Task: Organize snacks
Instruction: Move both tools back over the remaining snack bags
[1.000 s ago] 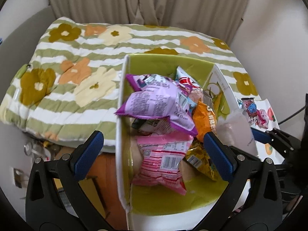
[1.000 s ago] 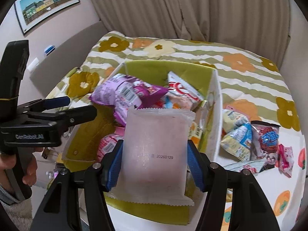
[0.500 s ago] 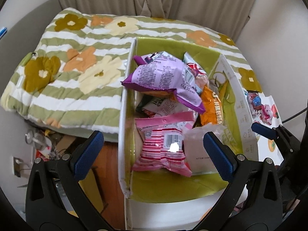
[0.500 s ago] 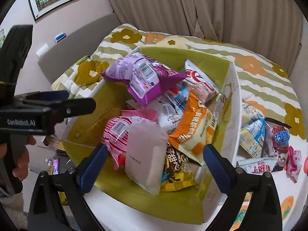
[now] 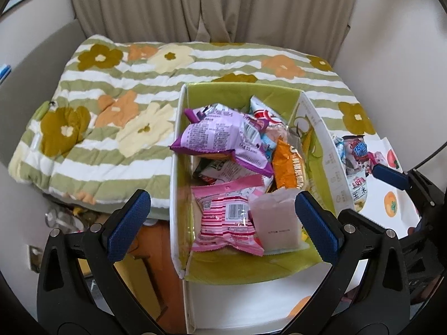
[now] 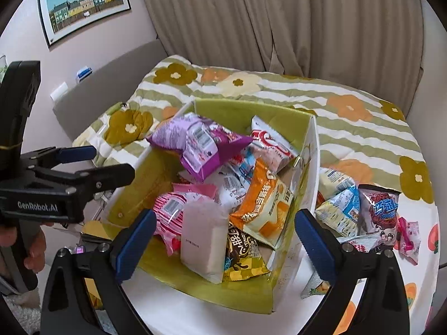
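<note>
A white box with a green lining (image 5: 178, 167) (image 6: 311, 150) holds several snack packs. A pale pink pack (image 5: 275, 222) (image 6: 202, 240) leans at the near end, beside a pink striped pack (image 5: 226, 220) (image 6: 167, 209). A purple pack (image 5: 220, 136) (image 6: 195, 145) lies on top, with an orange pack (image 5: 289, 167) (image 6: 262, 209) to its right. My left gripper (image 5: 223, 223) is open and empty above the box's near end. My right gripper (image 6: 223, 240) is open and empty, just above the pale pink pack.
More snack packs (image 6: 363, 212) (image 5: 354, 153) lie on the white fruit-print table (image 6: 424, 240) right of the box. A flowered striped quilt (image 5: 111, 106) covers the bed behind. The left gripper also shows in the right wrist view (image 6: 83, 164). The floor (image 5: 151, 279) lies left of the box.
My right gripper opened and let the pale pink pack drop into the box's near end, then drew back a little. My left gripper stayed open and tilted up slightly.
</note>
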The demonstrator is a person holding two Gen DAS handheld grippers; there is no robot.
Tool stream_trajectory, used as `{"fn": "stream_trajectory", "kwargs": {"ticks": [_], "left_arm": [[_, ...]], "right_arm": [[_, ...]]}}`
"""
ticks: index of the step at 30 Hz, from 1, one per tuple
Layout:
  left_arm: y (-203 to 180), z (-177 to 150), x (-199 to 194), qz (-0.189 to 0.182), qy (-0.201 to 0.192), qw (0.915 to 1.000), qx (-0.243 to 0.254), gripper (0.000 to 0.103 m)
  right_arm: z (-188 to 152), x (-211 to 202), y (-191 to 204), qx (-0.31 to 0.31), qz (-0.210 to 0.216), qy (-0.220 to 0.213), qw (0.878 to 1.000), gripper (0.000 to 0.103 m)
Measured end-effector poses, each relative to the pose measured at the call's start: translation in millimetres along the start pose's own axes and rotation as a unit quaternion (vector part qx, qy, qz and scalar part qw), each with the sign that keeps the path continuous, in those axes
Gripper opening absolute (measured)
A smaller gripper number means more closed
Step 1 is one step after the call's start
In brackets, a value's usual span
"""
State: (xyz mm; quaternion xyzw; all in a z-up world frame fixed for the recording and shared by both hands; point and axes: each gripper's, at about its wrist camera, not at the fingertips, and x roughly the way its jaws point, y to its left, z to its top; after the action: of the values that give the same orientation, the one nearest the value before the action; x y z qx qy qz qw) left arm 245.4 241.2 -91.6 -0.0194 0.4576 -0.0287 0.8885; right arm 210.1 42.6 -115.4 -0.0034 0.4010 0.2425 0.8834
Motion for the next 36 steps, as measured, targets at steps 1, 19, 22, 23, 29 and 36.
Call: {"fn": "stream_trajectory", "kwargs": {"ticks": [1,19,22,23,29,36], "left_arm": [[-1,0,-1,-0.001,-0.001,1.0000,0.002,0.103],[-126,17,10,-0.043,-0.016,0.9987,0.024,0.103],[-169,26,19,-0.047,-0.016,0.9987,0.010,0.103],[-182,29,24,-0.043,-0.014,0.9989,0.010,0.103],[-248,45,64,-0.012,-0.005,0.9999,0.009,0.103],[-285,54,115,0.025,0.029,0.9992,0.012,0.103]], "right_arm": [[0,-3,0,0.002,-0.002,-0.003,1.000,0.099],[-15,-79,-123,0.059,-0.090,-0.046,0.993,0.099],[-16,-84,-159,0.044,-0.088,-0.038,0.994,0.099],[-15,-85,-170,0.041,-0.085,-0.036,0.995,0.099],[-15,-70,-239,0.015,-0.056,-0.014,0.998,0.099],[-17,-34,-288,-0.013,-0.006,0.027,1.000,0.099]]}}
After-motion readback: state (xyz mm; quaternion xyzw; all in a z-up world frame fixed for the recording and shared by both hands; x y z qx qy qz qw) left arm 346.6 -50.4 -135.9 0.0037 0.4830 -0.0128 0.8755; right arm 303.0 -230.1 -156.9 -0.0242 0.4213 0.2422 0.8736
